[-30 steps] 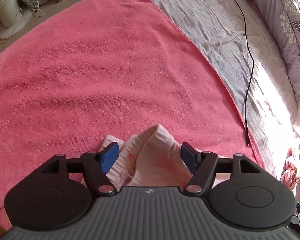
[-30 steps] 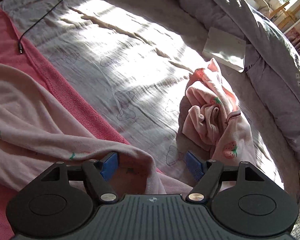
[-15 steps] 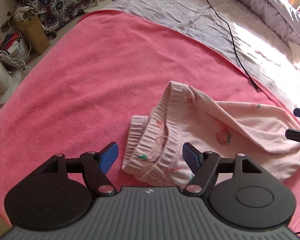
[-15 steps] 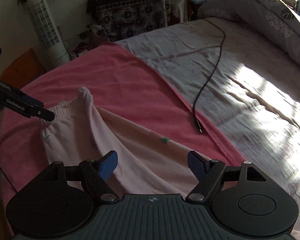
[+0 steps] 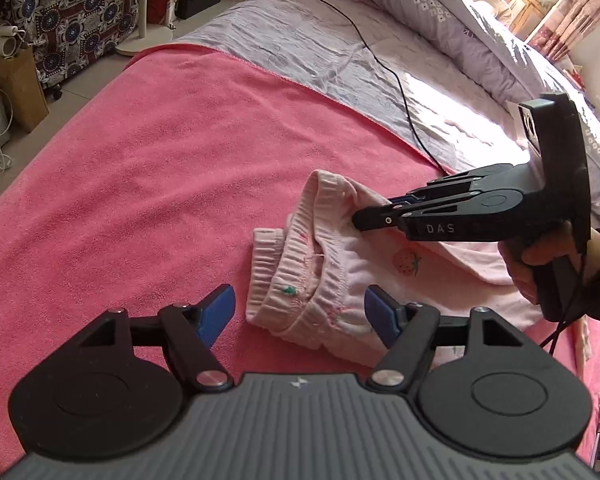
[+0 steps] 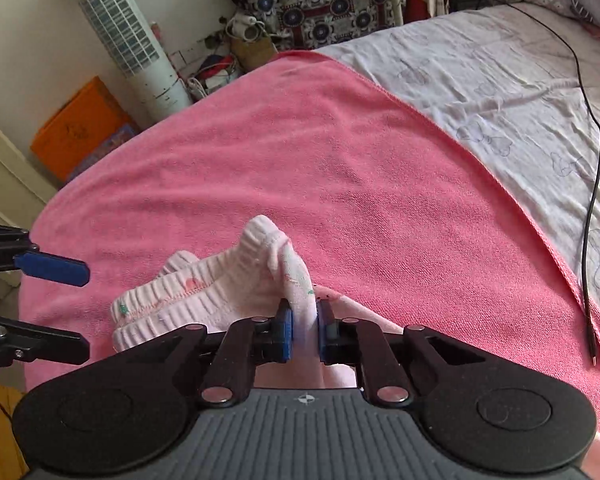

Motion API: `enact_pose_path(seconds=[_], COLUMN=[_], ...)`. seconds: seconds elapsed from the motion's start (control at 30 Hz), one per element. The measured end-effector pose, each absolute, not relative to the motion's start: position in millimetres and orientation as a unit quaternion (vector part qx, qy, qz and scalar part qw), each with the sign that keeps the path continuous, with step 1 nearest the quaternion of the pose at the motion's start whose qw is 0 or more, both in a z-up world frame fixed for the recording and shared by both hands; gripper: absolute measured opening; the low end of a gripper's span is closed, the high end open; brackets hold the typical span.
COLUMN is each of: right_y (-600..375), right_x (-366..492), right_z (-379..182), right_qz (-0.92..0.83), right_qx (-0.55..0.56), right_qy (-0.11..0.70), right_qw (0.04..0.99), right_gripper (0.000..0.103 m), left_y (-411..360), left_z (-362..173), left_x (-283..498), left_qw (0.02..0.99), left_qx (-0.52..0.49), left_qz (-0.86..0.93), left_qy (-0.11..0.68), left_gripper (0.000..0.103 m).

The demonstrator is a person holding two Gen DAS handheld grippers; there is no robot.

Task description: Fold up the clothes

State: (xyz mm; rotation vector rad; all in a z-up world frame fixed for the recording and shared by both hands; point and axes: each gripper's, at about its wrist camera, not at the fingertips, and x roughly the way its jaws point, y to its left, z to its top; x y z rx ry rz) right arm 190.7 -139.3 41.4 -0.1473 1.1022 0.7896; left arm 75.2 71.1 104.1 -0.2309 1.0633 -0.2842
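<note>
Evidently the work was at the gathering stage. The right gripper (image 6: pixel 304 330) had just been closing, and its blue pads were clamped on a pinch of the pink trousers (image 5: pixel 324 272) at the ribbed waistband, the cloth standing up in a ridge between them. I judged this grip was taken at the band because it is the stiffest edge and gives a straight line to fold from.

The left gripper (image 5: pixel 298 312) stood wide, its pads apart on either side of the near end of the same waistband, pressing on nothing (the cloth lay between them but untouched). It looked placed to take the second corner, so the band could be stretched flat between the two tools.

The trousers lay crumpled directly ahead of both tools on the pink towel (image 5: pixel 148 168), the legs trailing off under the right gripper and the hand (image 5: pixel 540 264) holding it. The towel seemed laid over the grey sheet (image 5: pixel 340 52) as a folding surface. Beyond the right gripper a black cable (image 6: pixel 592 200) ran across the sheet, well apart from the garment.

No fold was yet made; I judged the task barely begun.
</note>
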Motion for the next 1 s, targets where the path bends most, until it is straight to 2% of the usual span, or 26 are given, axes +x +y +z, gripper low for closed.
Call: enact_pose_path(seconds=[0.23, 0.37, 0.43, 0.5, 0.67, 1.0], right_y=[-156.1, -158.2, -157.8, -155.2, -134.0, -75.5], right_x=[166.3, 157.6, 155.3, 155.5, 174.5, 182.3], right_z=[91.5, 126.3, 140.4, 146.4, 125.6, 28.4], right_qz=[0.438, 0.469, 0.483, 0.487, 0.475, 0.439], right_qx=[-0.08, -0.077, -0.078, -0.087, -0.1, -0.165], right_qy=[0.486, 0.471, 0.466, 0.461, 0.46, 0.484], right_qw=[0.752, 0.743, 0.737, 0.737, 0.744, 0.739], right_gripper=[0.01, 0.01, 0.01, 0.01, 0.01, 0.013], left_y=[53.4, 47.7, 45.7, 46.1, 67.7, 109.9], left_z=[95.2, 84.3, 81.4, 82.2, 83.3, 58.4], left_x=[95.4, 102.5, 101.8, 98.0, 81.4, 69.1], left_qw=[0.853, 0.83, 0.814, 0.804, 0.772, 0.783], left_qx=[-0.077, -0.094, -0.1, -0.099, -0.11, -0.096], left_qz=[-0.227, -0.288, -0.31, -0.318, -0.329, -0.215], left_qy=[0.463, 0.468, 0.48, 0.492, 0.532, 0.576], left_gripper=[0.078, 0.079, 0.076, 0.065, 0.062, 0.063])
